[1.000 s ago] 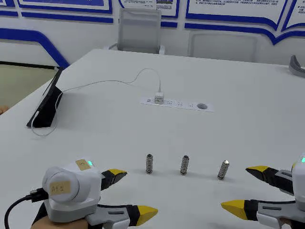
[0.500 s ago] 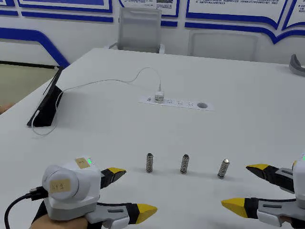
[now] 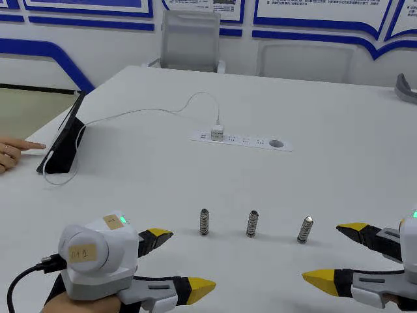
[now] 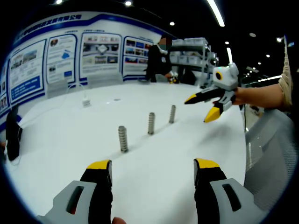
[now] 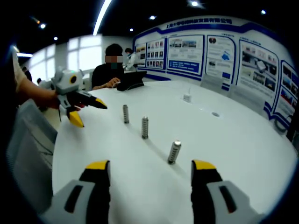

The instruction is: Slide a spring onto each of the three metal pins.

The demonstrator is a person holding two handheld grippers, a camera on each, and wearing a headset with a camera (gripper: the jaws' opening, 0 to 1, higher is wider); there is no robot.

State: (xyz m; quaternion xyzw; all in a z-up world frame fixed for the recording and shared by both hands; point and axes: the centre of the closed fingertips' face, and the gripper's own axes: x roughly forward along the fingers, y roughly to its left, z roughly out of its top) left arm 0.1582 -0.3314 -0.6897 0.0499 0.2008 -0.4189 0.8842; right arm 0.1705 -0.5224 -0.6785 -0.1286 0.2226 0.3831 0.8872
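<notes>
White table (image 3: pixel 339 117) is carrying a row of three pins (image 3: pixel 253 224), each wearing a spring (image 3: pixel 204 223). Near the leftmost the left gripper (image 3: pixel 191 259) is hovering, jaws wide apart; the right gripper (image 3: pixel 322 253) is hovering near the rightmost, jaws spread too.

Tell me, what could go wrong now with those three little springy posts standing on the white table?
1. The right pin looks tilted and has no visible base on the table. A brush from the open right gripper beside it could topple it.
2. The left gripper hovers open near the left pin. A careless sweep might knock that one over too.
</notes>
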